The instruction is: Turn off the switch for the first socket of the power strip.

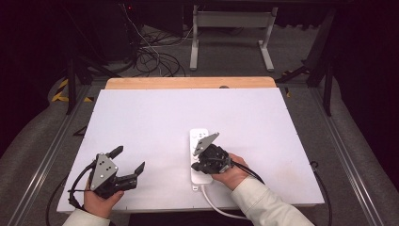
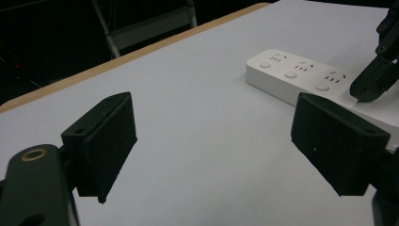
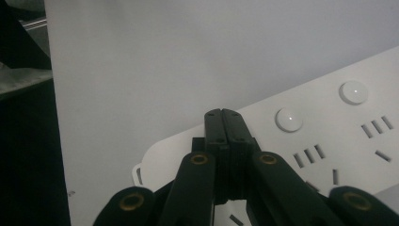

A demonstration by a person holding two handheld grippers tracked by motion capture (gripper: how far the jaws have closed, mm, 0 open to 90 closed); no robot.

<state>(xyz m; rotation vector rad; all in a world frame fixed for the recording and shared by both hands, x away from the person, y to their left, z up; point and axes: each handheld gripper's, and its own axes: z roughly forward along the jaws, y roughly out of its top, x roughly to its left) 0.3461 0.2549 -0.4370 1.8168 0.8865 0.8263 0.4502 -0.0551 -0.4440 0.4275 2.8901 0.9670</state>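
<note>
The right tongs [image 1: 196, 165] are pressed together with nothing between them, and their tip sits right over the near end of the power strip [image 1: 199, 141], close to one of its round buttons [image 3: 289, 119]. The strip lies long-ways, pointing away from the person, with its cord [image 1: 214, 203] coming off the near end, so the right hand is much nearer than the left. The left tongs [image 1: 128, 165] are wide apart and hold nothing, off to the side on the flat white surface [image 1: 155, 117]; the strip is smooth, hard white plastic with rounded corners.
</note>
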